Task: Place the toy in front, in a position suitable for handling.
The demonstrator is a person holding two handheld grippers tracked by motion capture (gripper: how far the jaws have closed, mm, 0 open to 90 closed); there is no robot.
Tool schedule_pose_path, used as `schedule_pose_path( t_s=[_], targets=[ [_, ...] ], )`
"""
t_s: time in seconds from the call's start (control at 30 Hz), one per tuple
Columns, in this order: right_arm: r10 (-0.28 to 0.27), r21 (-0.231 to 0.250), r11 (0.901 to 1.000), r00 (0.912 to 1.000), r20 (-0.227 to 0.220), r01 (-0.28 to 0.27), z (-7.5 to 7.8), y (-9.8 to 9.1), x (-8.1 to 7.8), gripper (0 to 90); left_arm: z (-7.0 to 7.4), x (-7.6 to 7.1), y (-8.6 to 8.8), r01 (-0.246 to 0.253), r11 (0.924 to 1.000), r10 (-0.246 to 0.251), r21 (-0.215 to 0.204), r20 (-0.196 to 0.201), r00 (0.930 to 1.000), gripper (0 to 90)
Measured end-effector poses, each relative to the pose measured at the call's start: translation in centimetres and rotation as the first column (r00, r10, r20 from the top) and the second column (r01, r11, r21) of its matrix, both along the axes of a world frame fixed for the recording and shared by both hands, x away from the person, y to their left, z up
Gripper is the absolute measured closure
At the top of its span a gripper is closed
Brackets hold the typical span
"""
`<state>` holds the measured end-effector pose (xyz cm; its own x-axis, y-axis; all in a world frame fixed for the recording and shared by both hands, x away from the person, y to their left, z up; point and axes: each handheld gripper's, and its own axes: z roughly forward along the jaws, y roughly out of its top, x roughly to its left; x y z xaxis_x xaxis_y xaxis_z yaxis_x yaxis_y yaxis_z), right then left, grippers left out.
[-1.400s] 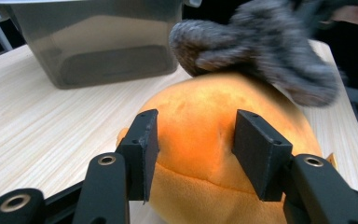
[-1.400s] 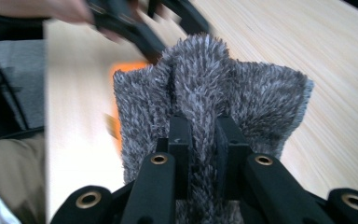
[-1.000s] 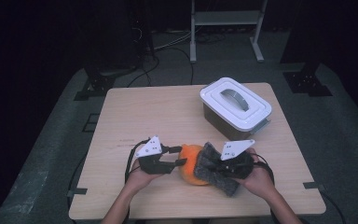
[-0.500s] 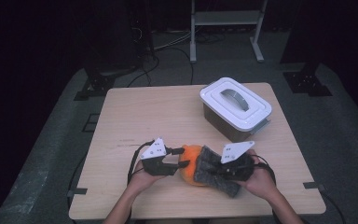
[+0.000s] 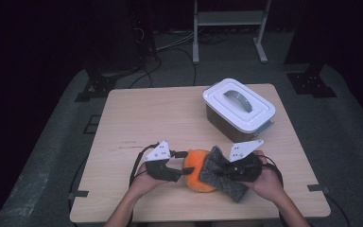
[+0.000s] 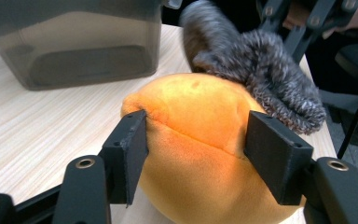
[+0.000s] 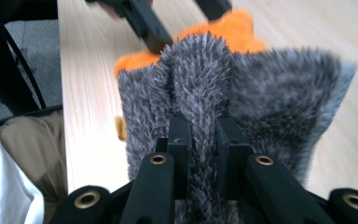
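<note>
An orange plush ball [image 5: 199, 174] lies near the table's front edge, with a grey fuzzy cloth [image 5: 235, 190] draped against its right side. My left gripper [image 5: 187, 163] reaches in from the left. Its jaws have just been opening, and in the left gripper view [image 6: 196, 140] the pads still dent the orange plush ball [image 6: 191, 102] on both sides. My right gripper [image 5: 220, 170] comes from the right. In the right gripper view [image 7: 203, 135] it is shut on a pinched fold of the grey cloth [image 7: 279, 84], with the orange ball [image 7: 235, 25] beyond it.
A grey bin with a white handled lid [image 5: 238, 109] stands at the back right of the wooden table [image 5: 160, 113], and its wall [image 6: 88, 42] rises just behind the ball. Dark floor, cables and stand legs surround the table.
The left gripper's jaws stand wider on the orange ball than before. Both hands, the ball and the grey cloth stay where they were.
</note>
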<state>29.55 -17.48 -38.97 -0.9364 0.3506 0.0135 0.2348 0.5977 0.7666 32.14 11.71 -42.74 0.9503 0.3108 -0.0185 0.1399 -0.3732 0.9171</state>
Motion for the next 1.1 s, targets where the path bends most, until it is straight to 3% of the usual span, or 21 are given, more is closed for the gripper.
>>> schedule_pose_path(
  t_s=[0.13,0.3,0.47,0.57,0.77,0.9,1.1],
  targets=[
    [0.012,0.02,0.9997,0.9998,0.016,-0.013,1.0,0.7,0.4,77.8,0.0,-0.3,-0.4,0.029,0.9994,-0.03,0.02,0.043,0.9986,40.8],
    [0.037,-0.02,0.9991,0.9992,0.017,-0.037,1.4,1.6,1.5,77.6,-0.1,-0.5,-0.3,0.03,0.9988,-0.033,0.038,0.059,0.9977,40.7],
    [0.029,-0.043,0.9986,0.9976,-0.063,-0.031,0.9,0.2,2.6,77.5,-0.1,-0.7,-0.4,0.037,0.9983,-0.04,0.044,0.077,0.9962,40.7],
    [0.019,-0.031,0.9993,0.9983,-0.055,-0.021,1.8,0.3,3.1,77.6,-0.1,-0.9,-0.7,0.052,0.9977,-0.056,0.045,0.102,0.9932,40.8],
    [0.037,-0.037,0.9986,0.999,-0.027,-0.038,3.2,2.8,4.6,77.9,-0.2,-1.4,-1.0,0.109,0.9933,-0.113,0.038,0.136,0.9842,41.7],
    [0.042,-0.076,0.9961,0.9985,-0.034,-0.045,2.8,3.9,5.3,78.0,-0.3,-1.4,-0.8,0.118,0.9919,-0.123,0.046,0.131,0.9836,41.7],
    [-0.012,-0.062,0.998,0.9975,-0.07,0.008,1.3,2.2,6.2,78.1,-0.3,-1.2,-0.6,0.11,0.9926,-0.116,0.052,0.12,0.986,41.8]
  ],
)
